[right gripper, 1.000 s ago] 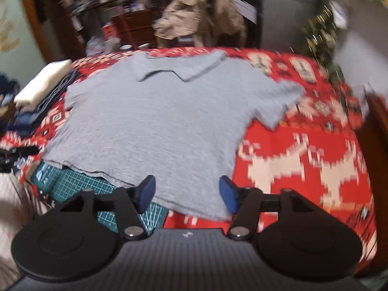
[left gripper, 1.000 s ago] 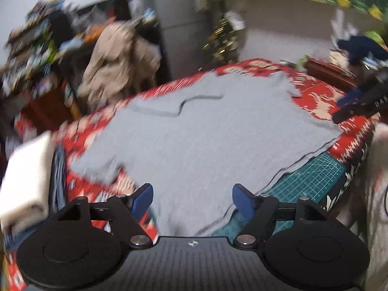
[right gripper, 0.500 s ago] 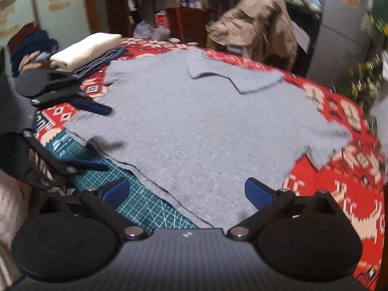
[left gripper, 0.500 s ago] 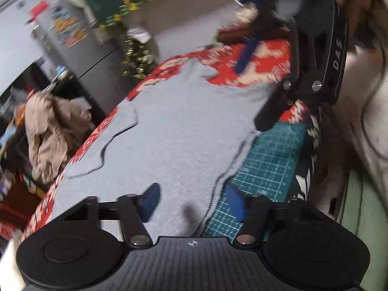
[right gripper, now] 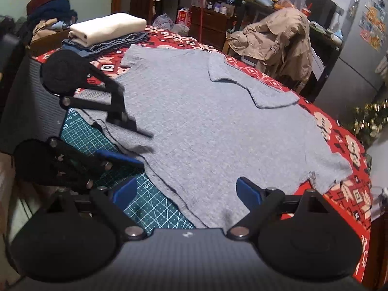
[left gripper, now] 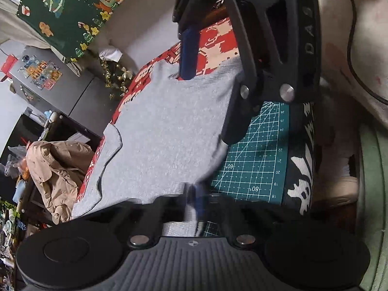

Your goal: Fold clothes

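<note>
Readable writing is sparse: the letters "DAS" run along the body of the right tool (left gripper: 191, 55), the cutting mat (left gripper: 257, 160) carries grid numbers such as 60, 80 and 18 to 27, and the green banner (left gripper: 72, 9) on the wall begins "Chr" among festive figures.

The grey shirt (right gripper: 218, 131) lies flat, collar away from the person, on a red patterned cloth (right gripper: 349, 150) over the worktop; its near hem overlaps the mat. The left tool (right gripper: 135, 145) is at the hem's left corner, but its fingers are blurred in both views, so I cannot tell whether it has closed on the fabric. The right tool's fingers (right gripper: 247, 191) stand wide apart just above the hem, holding nothing.

A folded cream garment (right gripper: 106, 29) tops a stack at the worktop's far left corner. Behind, a tan jacket (right gripper: 274, 41) drapes over a chair, before cluttered shelves (right gripper: 218, 4). A grey fridge (right gripper: 363, 38) with magnets and a small tinselled tree (left gripper: 116, 75) stand to the right.
</note>
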Available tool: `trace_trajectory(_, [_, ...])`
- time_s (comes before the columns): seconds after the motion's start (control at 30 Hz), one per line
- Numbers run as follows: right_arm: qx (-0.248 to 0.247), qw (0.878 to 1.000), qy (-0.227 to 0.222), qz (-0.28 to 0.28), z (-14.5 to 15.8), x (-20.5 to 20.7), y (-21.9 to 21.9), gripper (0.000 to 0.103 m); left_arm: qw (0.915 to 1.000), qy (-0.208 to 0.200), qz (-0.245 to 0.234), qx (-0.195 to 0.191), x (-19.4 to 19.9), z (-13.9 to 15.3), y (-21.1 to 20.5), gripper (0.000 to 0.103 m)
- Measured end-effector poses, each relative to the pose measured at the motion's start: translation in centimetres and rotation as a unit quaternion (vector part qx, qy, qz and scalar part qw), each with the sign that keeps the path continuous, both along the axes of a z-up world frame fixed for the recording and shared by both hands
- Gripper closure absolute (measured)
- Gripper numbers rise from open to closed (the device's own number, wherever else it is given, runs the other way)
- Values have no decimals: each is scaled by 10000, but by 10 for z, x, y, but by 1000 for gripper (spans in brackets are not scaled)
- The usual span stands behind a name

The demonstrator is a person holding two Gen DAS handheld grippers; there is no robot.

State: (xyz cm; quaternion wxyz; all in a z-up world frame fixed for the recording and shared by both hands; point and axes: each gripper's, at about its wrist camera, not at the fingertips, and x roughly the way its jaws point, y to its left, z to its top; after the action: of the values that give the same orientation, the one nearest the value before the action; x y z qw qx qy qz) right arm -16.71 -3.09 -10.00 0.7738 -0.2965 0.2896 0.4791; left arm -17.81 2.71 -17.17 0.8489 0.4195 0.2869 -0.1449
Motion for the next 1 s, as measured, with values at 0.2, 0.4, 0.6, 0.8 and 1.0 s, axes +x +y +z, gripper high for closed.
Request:
trace_trajectory(0.2, [-400,9943,-732,666,-11,-21,11,23,9991,-144,0,-392,-9,18,2,101])
trace_trajectory(0.4, [-723,9835,-1275,1060,-29,-36,32,50,9986,-82,56,-513,-6,22,3,101])
trace_trajectory(0.6, [-913,9740,-1687,1205,-47,-41,47,98,9983,-109,184,-536,-8,16,0,89])
trace_trajectory(0.8, [-708,9778,-1661,1064,-37,-36,44,98,9981,-260,303,-463,-13,5,-4,47])
trace_trajectory(1.0, [-599,9809,-1581,959,-29,-32,42,98,9965,-601,582,-84,-11,-4,-1,46])
